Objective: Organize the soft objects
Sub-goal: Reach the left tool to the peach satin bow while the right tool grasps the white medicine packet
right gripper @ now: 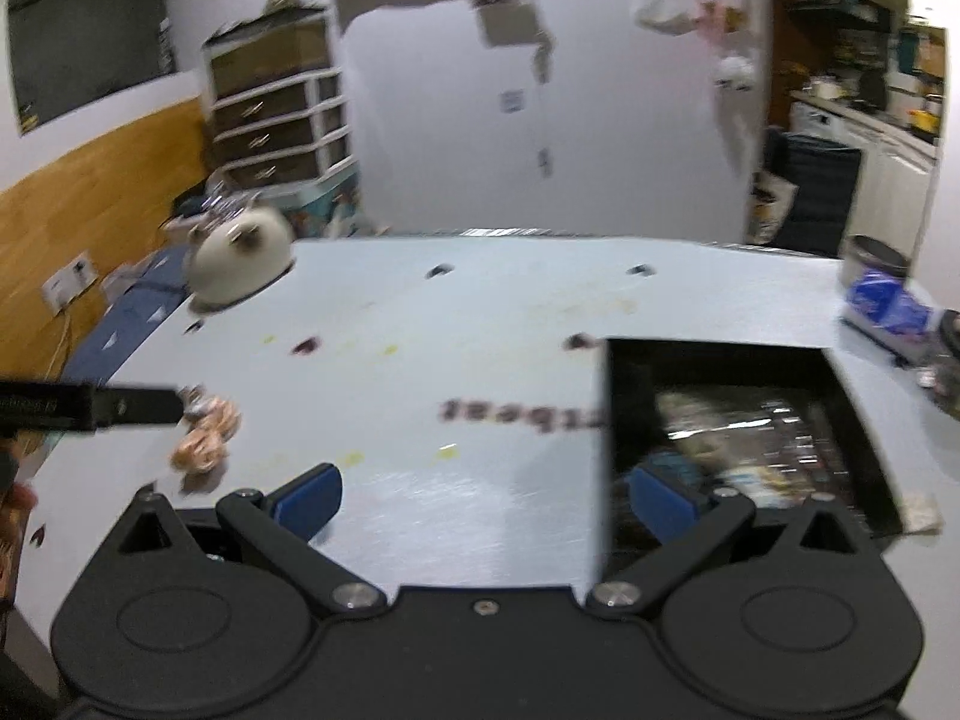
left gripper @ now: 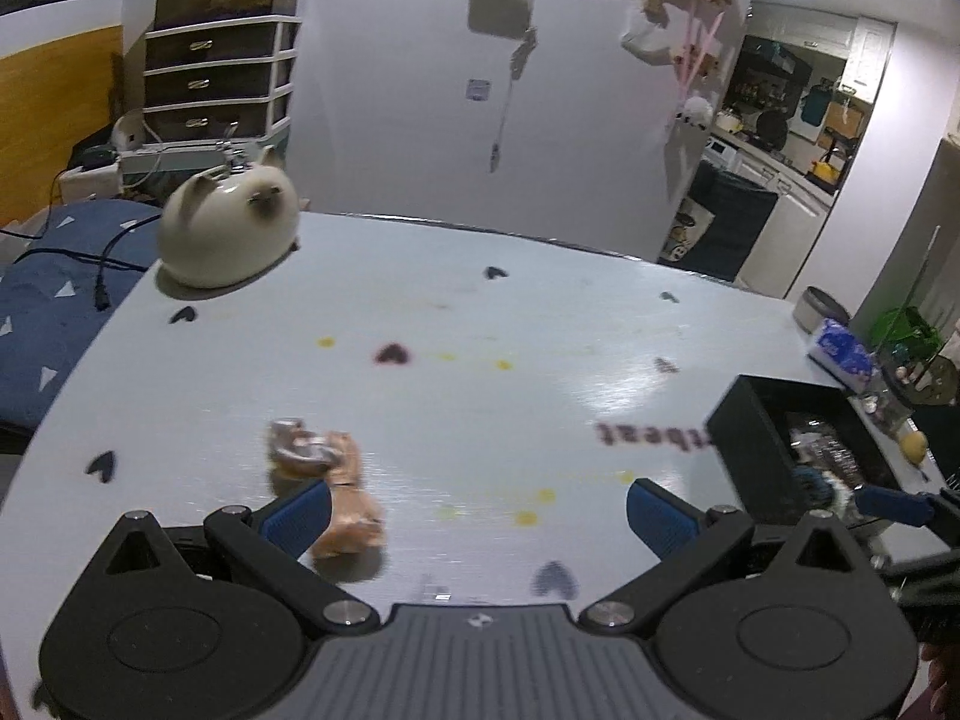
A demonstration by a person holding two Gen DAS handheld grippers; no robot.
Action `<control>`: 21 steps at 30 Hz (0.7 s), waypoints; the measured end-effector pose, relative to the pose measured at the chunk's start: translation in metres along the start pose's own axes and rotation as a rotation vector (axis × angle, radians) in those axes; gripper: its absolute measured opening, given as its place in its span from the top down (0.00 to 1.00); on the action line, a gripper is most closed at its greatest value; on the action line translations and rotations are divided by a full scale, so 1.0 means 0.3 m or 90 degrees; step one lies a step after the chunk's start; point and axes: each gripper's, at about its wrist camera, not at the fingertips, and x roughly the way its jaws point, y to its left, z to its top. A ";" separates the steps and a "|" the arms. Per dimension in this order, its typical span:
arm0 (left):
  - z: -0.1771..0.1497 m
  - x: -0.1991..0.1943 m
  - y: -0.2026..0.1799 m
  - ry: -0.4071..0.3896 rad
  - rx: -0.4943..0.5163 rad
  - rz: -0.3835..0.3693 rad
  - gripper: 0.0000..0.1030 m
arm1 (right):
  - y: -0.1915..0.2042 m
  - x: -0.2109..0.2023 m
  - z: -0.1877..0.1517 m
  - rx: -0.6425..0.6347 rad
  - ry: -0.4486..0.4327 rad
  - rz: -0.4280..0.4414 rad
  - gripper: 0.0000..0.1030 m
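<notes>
A small orange-brown soft toy (left gripper: 336,483) lies on the pale table (left gripper: 480,312), just ahead of my left gripper's left fingertip. My left gripper (left gripper: 479,516) is open and empty. A cream round plush cat (left gripper: 229,228) sits at the table's far left corner; it also shows in the right wrist view (right gripper: 240,258). A black open bin (right gripper: 738,426) holding several soft items stands on the right. My right gripper (right gripper: 483,501) is open and empty, its right finger over the bin's near left edge. The orange toy (right gripper: 207,435) lies far to its left, beside the left gripper's black finger.
A blue tissue pack (right gripper: 888,303) and a grey tin (right gripper: 879,255) sit at the table's right edge. A blue cushion with cables (left gripper: 54,312) lies left of the table. A drawer unit (left gripper: 216,78) stands behind. The table (right gripper: 480,312) carries heart prints and yellow spots.
</notes>
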 end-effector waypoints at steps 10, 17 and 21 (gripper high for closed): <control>-0.002 0.023 0.196 0.030 -0.058 0.013 0.00 | 0.278 0.223 -0.061 -0.146 0.101 0.098 0.00; -0.031 0.027 0.255 0.043 -0.093 0.002 0.00 | 0.416 0.307 -0.151 -0.284 0.171 0.141 0.00; -0.032 0.045 0.268 0.048 -0.095 0.000 0.00 | 0.438 0.343 -0.174 -0.312 0.194 0.118 0.00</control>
